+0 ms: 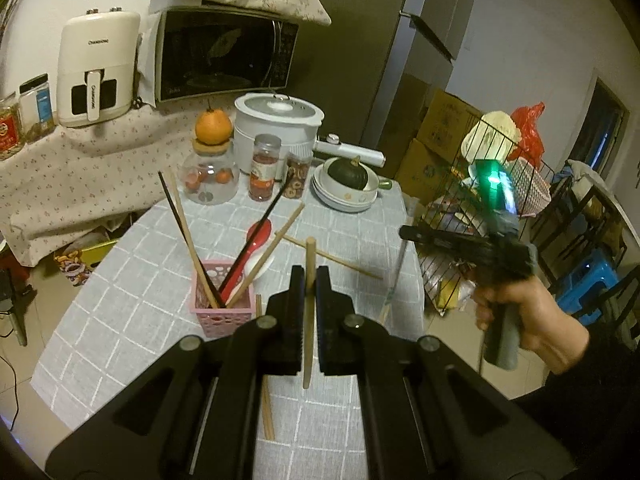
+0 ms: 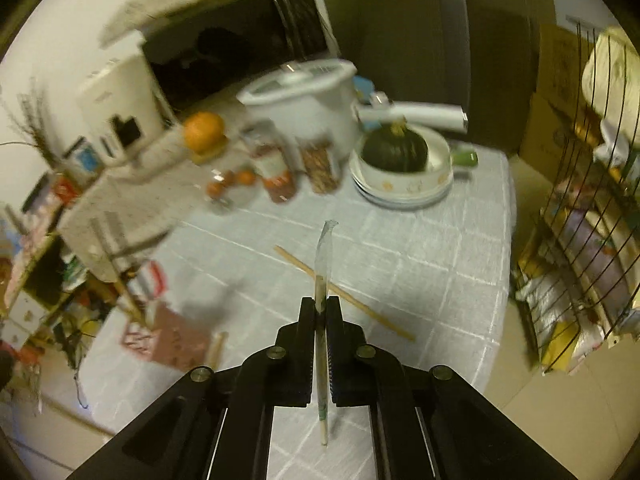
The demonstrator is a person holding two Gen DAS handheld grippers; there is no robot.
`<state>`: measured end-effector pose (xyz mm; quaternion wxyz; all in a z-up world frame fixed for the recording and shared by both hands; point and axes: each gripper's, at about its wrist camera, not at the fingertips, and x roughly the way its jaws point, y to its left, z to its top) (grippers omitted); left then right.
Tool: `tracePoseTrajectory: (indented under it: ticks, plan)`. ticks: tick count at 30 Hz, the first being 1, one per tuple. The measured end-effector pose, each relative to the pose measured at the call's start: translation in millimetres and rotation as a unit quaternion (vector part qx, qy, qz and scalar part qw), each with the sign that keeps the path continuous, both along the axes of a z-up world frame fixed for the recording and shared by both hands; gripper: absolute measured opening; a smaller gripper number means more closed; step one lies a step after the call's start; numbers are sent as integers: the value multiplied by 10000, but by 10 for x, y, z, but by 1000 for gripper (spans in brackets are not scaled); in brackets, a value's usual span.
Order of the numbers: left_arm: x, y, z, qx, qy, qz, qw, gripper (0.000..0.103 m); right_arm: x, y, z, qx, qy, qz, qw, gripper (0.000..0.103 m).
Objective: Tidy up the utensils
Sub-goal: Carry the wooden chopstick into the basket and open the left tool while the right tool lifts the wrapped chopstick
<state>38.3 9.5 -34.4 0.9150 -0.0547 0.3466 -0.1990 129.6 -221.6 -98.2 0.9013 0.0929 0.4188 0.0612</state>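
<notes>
My left gripper (image 1: pixel 310 276) is shut on a wooden chopstick (image 1: pixel 309 312), held upright above the grey checked table (image 1: pixel 132 280). A pink basket (image 1: pixel 222 304) to its left holds several chopsticks and a red spoon (image 1: pixel 248 252). My right gripper (image 2: pixel 320 306) is shut on a plastic-wrapped chopstick (image 2: pixel 322 280), held over the table; it shows in the left wrist view (image 1: pixel 472 246) at the table's right edge. One loose wooden chopstick (image 2: pixel 344 294) lies on the cloth ahead. Another lies below my left gripper (image 1: pixel 267 408).
At the back stand a white cooker (image 1: pixel 276 124), jars (image 1: pixel 264 168), a glass jar with an orange on top (image 1: pixel 212 160), and stacked bowls holding a green squash (image 1: pixel 346 184). A wire rack (image 2: pixel 580 240) stands right of the table. A microwave (image 1: pixel 224 56) sits behind.
</notes>
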Motion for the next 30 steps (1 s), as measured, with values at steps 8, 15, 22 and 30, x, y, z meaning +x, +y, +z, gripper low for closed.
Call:
tracePoseTrajectory:
  ticks: [8, 15, 22, 30]
  plan:
    - [-33, 170, 157, -37, -314, 275, 9991, 6, -305, 109, 465, 199, -574, 176, 9980, 5]
    - [-18, 382, 399, -45, -954, 880, 9915, 6, -442, 392, 827, 449, -1156, 522, 9909, 5]
    - [187, 451, 360, -65, -1384, 1278, 9821, 6, -456, 669, 884, 387, -1388, 776, 9865, 5]
    - [525, 390, 58, 184, -940, 1425, 9852, 6, -425, 869, 816, 324, -1394, 962, 9850, 5]
